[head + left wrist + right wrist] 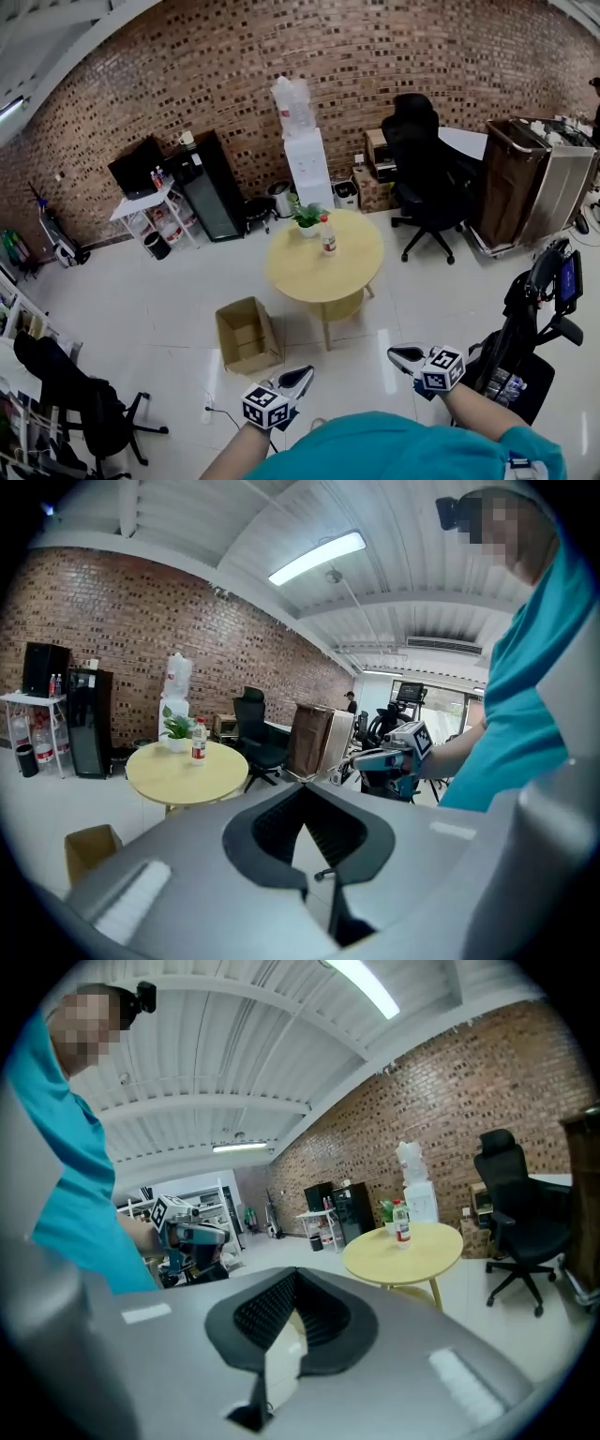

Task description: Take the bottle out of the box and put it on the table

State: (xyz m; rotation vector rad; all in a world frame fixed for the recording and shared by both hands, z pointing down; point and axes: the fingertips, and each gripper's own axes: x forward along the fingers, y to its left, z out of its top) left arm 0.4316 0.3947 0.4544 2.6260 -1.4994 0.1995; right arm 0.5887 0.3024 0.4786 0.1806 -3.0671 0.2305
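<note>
- Both grippers are pressed together and hold nothing: the left gripper [298, 379] at near left, the right gripper [405, 356] at near right, both well short of the table [361, 272].
- The bottle [328, 236] stands upright at the table's far side, just beside the plant [307, 217].
- The box [255, 360], on the floor left of the table, shows no bottle inside.
- The placing looks done, so approach no closer and leave the bottle standing.
</note>
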